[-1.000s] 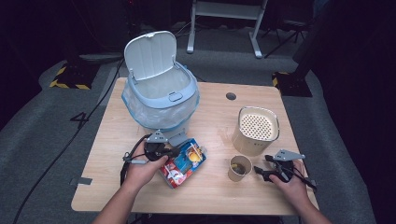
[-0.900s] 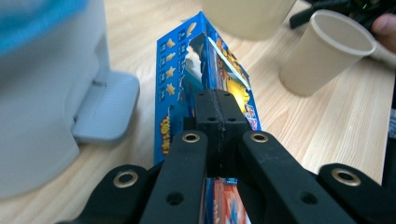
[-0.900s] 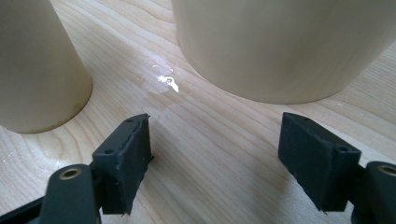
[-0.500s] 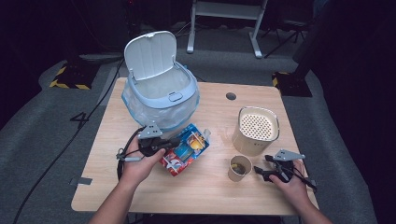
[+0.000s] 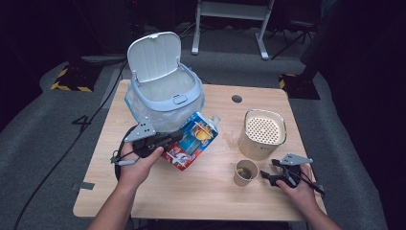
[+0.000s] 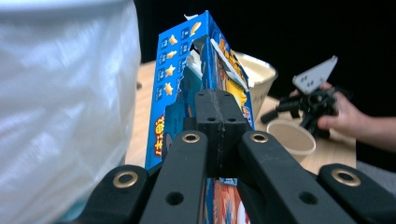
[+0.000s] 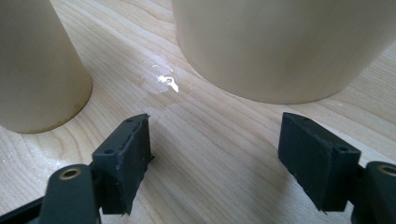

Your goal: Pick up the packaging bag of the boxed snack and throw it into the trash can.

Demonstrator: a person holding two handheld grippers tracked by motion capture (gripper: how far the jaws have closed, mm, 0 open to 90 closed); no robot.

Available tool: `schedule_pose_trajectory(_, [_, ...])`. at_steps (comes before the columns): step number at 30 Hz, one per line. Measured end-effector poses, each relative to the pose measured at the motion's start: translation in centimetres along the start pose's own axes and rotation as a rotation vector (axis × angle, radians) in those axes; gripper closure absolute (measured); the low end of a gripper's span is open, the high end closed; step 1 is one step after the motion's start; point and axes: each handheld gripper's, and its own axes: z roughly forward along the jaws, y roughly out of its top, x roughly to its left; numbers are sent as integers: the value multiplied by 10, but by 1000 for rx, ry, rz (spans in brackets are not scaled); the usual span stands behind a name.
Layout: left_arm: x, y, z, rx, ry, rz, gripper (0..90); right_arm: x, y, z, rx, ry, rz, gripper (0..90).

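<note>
The left gripper [image 5: 165, 140] was clamped on a blue snack box [image 5: 194, 140], jaws closed tight on its torn cardboard. The box was held clear of the table [image 5: 206, 191], tilted, its opened top end pointing toward the far right. Directly behind and left of it stood the pale blue bin [image 5: 165, 93], lid up and lined with a clear bag; in the left gripper view that bag [image 6: 65, 107] bulged just beside the box [image 6: 184, 84], close on its left face.

The right gripper [image 5: 273, 176] rested low on the table at the near right, jaws partly apart with nothing between them. In the right gripper view, bare wood lay between its pads [image 7: 126, 154]. Just ahead of it stood a small paper cup [image 5: 246, 172] and, farther back, a cream canister with a perforated lid [image 5: 262, 134]. Both were near the jaws but not touching. Cup and canister stood to the right of the box, well apart from it.
</note>
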Motion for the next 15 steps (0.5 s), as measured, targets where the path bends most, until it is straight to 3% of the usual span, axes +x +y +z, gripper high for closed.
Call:
schedule_pose_trajectory(7, [-1, 12, -3, -41, 2, 22, 900, 0, 0, 0, 0, 0, 0, 254])
schedule_pose_trajectory(10, [-4, 26, -2, -58, 7, 55, 900, 0, 0, 0, 0, 0, 0, 254])
schedule_pose_trajectory(15, [-7, 43, -3, -63, 19, 76, 900, 0, 0, 0, 0, 0, 0, 254])
